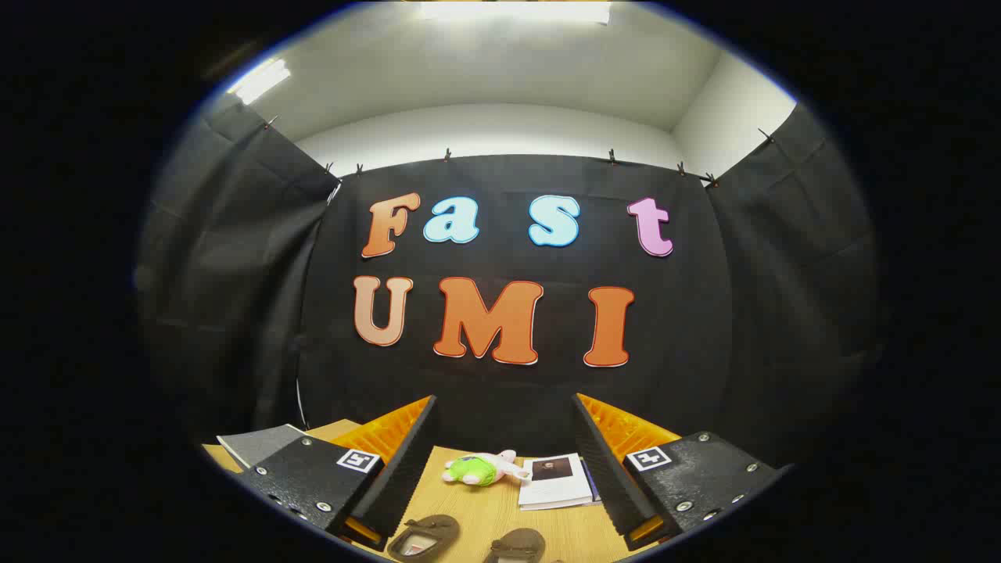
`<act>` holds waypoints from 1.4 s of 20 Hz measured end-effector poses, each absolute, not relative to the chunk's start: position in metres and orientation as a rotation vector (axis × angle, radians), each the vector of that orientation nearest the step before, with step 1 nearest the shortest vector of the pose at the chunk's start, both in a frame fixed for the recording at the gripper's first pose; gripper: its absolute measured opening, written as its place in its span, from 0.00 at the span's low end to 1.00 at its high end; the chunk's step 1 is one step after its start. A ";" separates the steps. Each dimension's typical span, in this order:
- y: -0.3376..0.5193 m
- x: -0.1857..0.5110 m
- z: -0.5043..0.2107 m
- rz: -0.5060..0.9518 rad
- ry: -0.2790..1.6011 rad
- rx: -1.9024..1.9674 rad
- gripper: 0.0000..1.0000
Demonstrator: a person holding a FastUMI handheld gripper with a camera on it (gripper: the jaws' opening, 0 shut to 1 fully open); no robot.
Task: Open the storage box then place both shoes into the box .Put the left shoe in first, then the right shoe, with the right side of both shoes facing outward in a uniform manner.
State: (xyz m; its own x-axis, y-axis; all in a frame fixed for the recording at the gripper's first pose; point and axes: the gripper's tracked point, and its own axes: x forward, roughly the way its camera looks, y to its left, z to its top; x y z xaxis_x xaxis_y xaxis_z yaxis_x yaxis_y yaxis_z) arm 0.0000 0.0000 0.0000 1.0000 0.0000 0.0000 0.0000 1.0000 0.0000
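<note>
Two brown shoes lie side by side on the wooden table, between my fingers and close under them: the left-hand shoe [425, 538] and the right-hand shoe [516, 545]. Only their upper parts show. My gripper [504, 414] is open, held above the table, with its fingers [403, 457] spread wide and nothing between them.
A green and white plush toy [481, 469] lies beyond the shoes on the wooden table [477, 508]. Next to it, to the right, rests a white booklet [557, 481]. A grey book [258, 443] sits at the table's left, past my left finger. Black cloth walls close the booth behind.
</note>
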 end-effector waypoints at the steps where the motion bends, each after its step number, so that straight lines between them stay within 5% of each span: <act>1: 0.000 0.000 0.000 -0.004 -0.002 -0.003 0.99; 18: 0.033 0.029 -0.020 0.058 0.065 0.044 0.99; 28: 0.150 0.056 -0.067 0.355 0.194 0.172 0.99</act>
State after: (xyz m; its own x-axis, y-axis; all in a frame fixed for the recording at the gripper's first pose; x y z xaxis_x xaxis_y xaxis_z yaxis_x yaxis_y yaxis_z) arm 0.0561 0.1499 -0.0666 0.9195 0.3600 -0.1580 -0.3271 0.9235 0.2004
